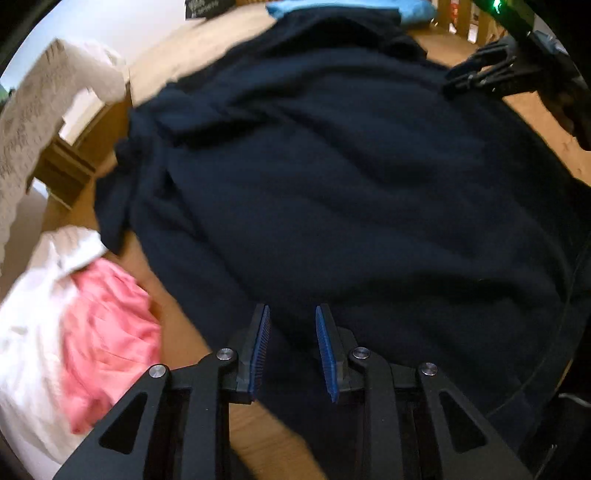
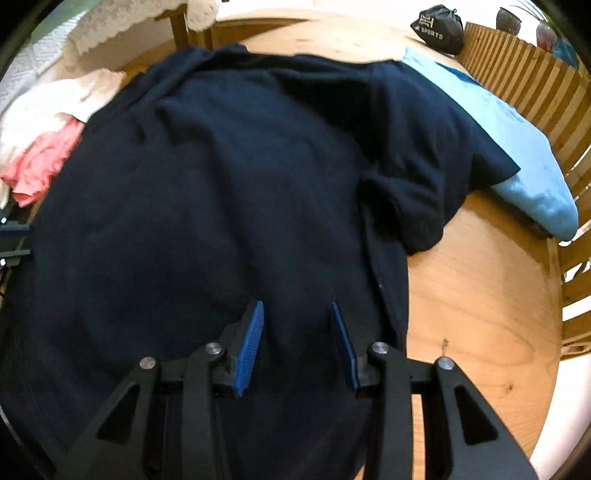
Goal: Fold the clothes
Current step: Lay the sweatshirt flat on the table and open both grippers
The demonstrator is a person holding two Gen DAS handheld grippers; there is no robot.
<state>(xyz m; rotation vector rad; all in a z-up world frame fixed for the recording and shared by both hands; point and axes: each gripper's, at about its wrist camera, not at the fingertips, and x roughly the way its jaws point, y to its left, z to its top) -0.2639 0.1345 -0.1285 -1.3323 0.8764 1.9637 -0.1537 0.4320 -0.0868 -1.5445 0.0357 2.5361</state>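
A dark navy T-shirt (image 1: 332, 177) lies spread over the round wooden table (image 1: 162, 306), its sleeves at the far side; it also fills the right wrist view (image 2: 221, 184), with one sleeve bunched at the right. My left gripper (image 1: 292, 308) is open and empty, hovering over the shirt's near left edge. My right gripper (image 2: 297, 304) is open and empty over the shirt's near right part. The right gripper also shows in the left wrist view (image 1: 480, 74) at the far right.
A pink garment (image 1: 107, 332) and a white one (image 1: 33, 332) lie heaped at the table's left. A light blue garment (image 2: 509, 147) lies at the right by a slatted wooden fence (image 2: 535, 85). A black sports bag (image 2: 439, 29) sits at the far edge.
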